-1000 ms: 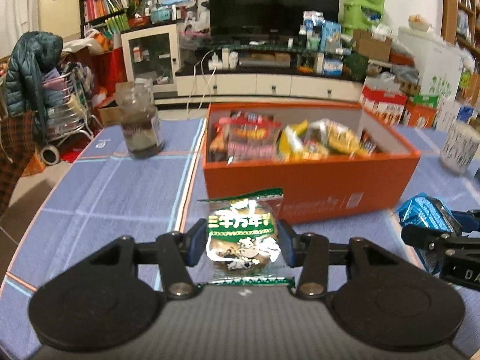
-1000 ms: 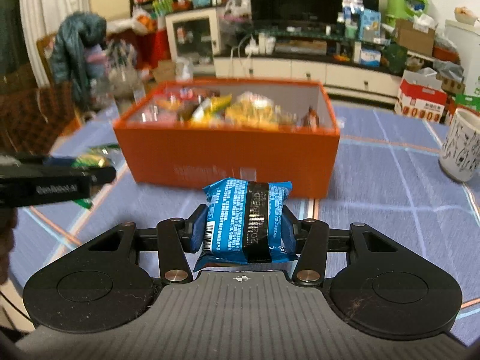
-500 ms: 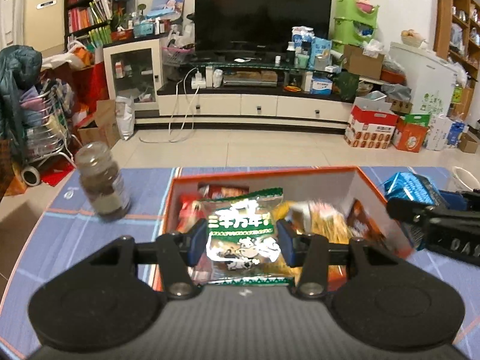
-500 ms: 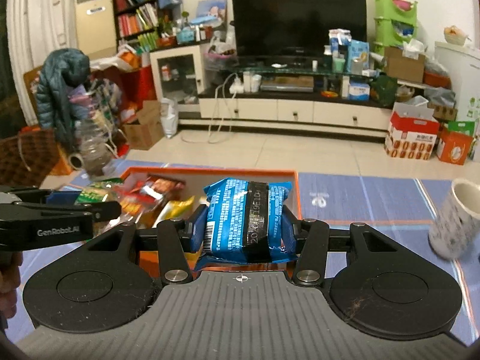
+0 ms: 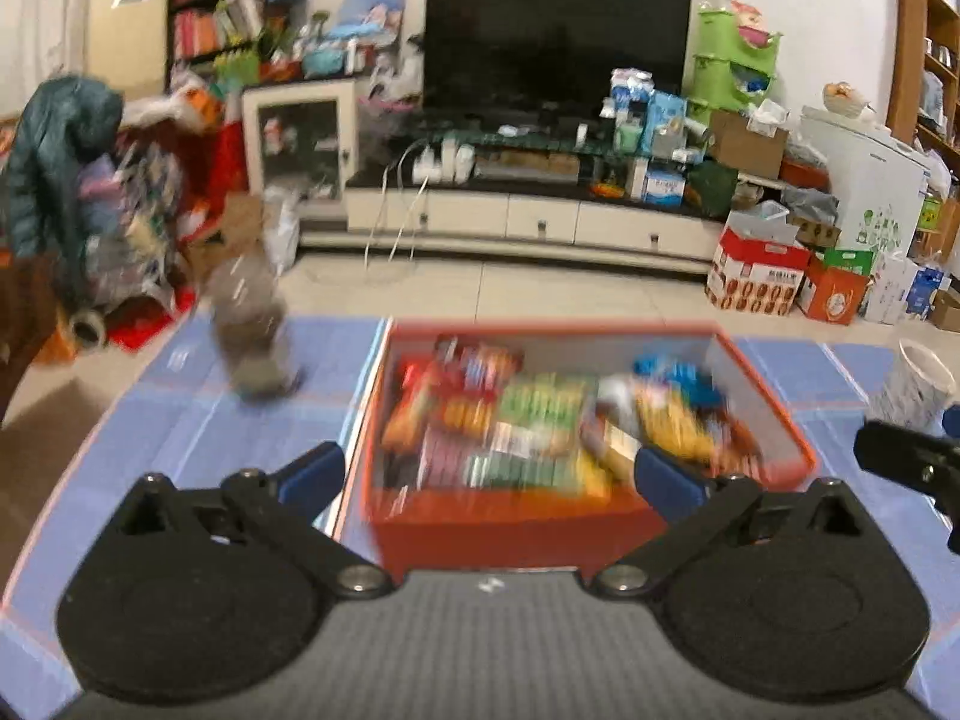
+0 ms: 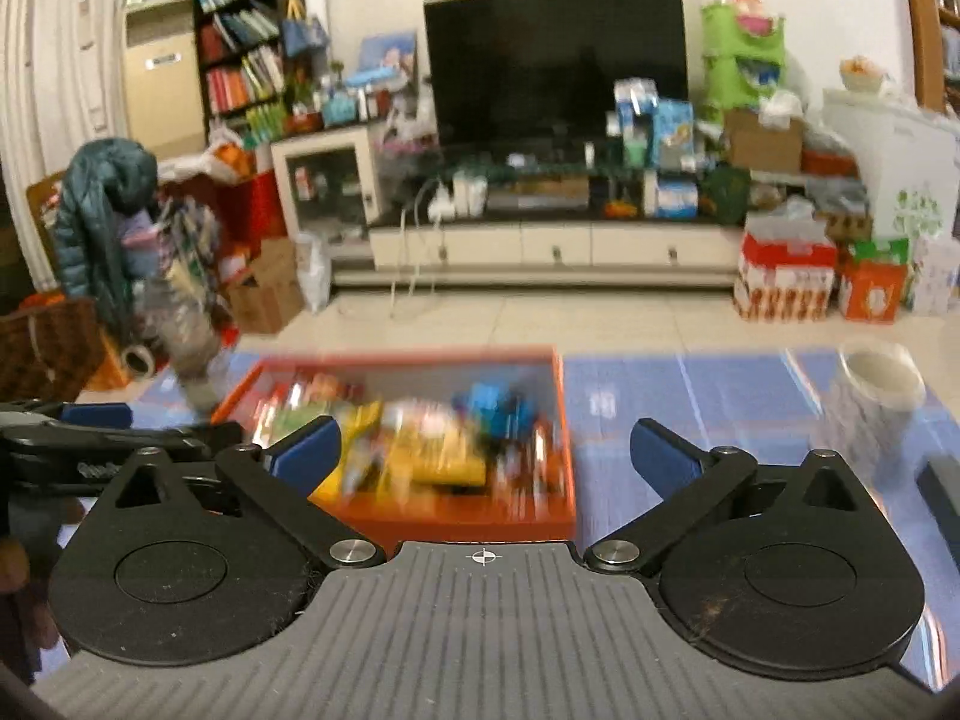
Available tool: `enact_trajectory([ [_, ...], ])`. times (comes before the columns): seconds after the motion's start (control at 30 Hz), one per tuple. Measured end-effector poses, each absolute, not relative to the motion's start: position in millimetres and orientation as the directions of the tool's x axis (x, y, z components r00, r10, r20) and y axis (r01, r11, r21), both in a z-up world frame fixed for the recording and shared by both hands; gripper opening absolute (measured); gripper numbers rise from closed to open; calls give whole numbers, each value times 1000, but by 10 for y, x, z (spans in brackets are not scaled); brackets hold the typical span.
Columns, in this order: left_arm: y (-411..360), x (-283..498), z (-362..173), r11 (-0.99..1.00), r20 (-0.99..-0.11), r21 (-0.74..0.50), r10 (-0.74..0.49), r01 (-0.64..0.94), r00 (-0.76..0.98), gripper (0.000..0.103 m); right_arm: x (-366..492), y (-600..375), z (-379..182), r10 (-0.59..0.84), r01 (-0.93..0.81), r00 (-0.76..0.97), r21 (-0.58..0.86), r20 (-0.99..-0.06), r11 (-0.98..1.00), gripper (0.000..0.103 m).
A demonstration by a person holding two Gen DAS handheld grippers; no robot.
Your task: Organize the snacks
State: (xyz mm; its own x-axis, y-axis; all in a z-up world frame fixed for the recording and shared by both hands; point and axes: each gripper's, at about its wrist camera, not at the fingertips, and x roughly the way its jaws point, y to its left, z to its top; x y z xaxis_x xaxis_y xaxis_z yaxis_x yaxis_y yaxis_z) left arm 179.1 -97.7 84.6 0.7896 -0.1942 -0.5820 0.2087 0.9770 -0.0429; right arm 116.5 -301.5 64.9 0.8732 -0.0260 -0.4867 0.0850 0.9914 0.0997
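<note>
Both tools hang over the table with jaws spread wide and nothing between them: the left gripper [image 5: 489, 477]; the right gripper [image 6: 485, 455]; beyond them the orange box [image 5: 516, 525] lies heaped with blurred snacks [image 5: 540, 426]; a patterned cup [image 6: 873, 405] stands to its right.

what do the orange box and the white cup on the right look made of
Orange box: likely matte cardboard, with thin straight walls and a pale inner face. White cup: seemingly ceramic or glazed paper, white with small dark print; blur leaves it open.
</note>
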Motion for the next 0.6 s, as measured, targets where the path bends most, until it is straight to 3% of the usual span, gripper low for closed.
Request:
enact_trajectory([
  [0.27,-667,1294,487,997,-622,2,-55,72,781,102,881,-2643,317,-89,163,706,39,-703,986,96],
  [0.43,-684,1220,558,993,-570,83,-22,85,821,102,804,-2448,441,-151,175,744,-29,-651,984,96],
  [0.6,-710,1310,580,991,-581,106,-1,77,814,102,900,-2349,490,-164,172,753,-50,-637,984,96],
])
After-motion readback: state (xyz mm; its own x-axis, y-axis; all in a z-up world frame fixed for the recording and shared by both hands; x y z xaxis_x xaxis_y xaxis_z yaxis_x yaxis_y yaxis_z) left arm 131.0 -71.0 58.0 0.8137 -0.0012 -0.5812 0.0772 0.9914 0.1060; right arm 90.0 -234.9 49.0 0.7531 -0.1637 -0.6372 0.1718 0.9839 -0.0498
